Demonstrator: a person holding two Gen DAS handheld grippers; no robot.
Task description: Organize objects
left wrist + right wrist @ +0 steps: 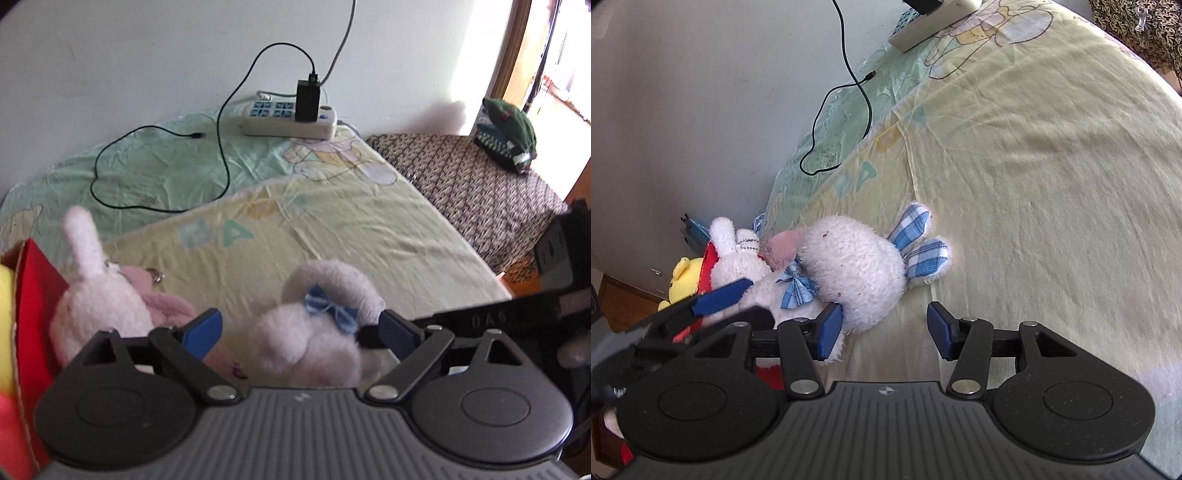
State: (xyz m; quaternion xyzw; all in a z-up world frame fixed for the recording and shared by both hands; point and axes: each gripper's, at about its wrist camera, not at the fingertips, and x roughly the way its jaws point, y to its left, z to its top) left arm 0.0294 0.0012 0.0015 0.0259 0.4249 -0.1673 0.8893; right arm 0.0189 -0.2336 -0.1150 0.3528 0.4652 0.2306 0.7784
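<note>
Our left tool (301, 328) is spread wide, its blue fingers on either side of the white plush toy (314, 328), which lies on the bed (369, 229) between them; we cannot tell whether the pads touch the fur. In the right wrist view the same toy (849, 266) rests on the yellow sheet with its blue checked feet (919, 243) pointing away from the wall and a blue bow (796, 286) at its neck. Our right tool (884, 330) is also spread open, holding nothing; its left finger (827, 332) sits just beside the toy's body, its right finger over bare sheet.

Beside the white toy lies a second white rabbit (92, 291) with a bead chain, leaning against a red box (33, 295) at the bed's edge. A yellow plush (685, 275) sits in that box. Near the wall, well apart from the toys, a power strip (291, 120) with a black charger (307, 100) rests on the green sheet, and a black cable (155, 166) loops across it.
</note>
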